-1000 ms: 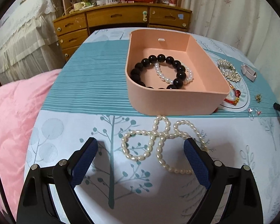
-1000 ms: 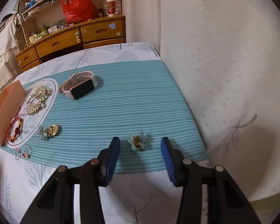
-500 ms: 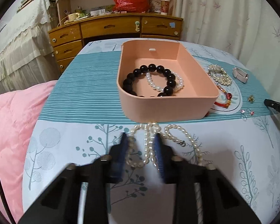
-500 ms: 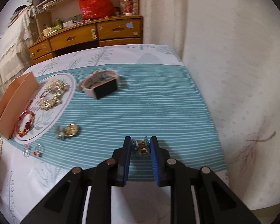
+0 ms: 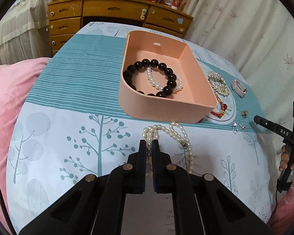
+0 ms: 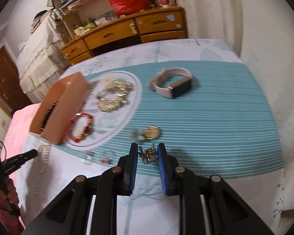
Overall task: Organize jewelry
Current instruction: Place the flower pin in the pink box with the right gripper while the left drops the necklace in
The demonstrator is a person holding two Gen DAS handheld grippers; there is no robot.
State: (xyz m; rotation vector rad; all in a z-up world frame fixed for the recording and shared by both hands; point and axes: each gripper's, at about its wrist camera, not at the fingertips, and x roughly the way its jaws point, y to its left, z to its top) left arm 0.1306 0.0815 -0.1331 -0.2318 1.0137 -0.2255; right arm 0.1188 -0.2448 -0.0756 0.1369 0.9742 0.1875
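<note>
Landmark: pink tray [image 5: 166, 105], sitting on the striped teal band of the bedspread [image 5: 68, 133].

Left of tray: pink quilt [image 5: 5, 90], past the edge of the bedspread.

In tray: black bead bracelet [image 5: 167, 72] lying flat, small pearl bracelet [image 5: 156, 82] inside its loop, the two overlapping on the right.

Just in front of tray's near wall: pearl necklace [image 5: 176, 133]. Left gripper [image 5: 149, 146] fingers nearly together, pinched on a bunch of its strands; the rest loops to the right and trails down past the right finger.

Right of tray, near to far from its wall:
- red bracelet [image 6: 81, 126], touching or just beside the wall, can't tell which
- gold rhinestone pieces [image 6: 113, 96] piled on the oval print
- pink-strap smartwatch [image 6: 171, 85], well apart, on its side on the stripes
- gold brooch [image 6: 148, 134], nearer the camera than the watch
- two small rings [image 6: 97, 157] on the pale fabric at the stripe edge

Right gripper [image 6: 148, 154] fingers narrow, clamped on a small gold-and-blue clip [image 6: 149, 154]. Clip sits just in front of the brooch and looks raised off the cloth, not certain. Right wrist view is motion-blurred, fine detail unreadable.
</note>
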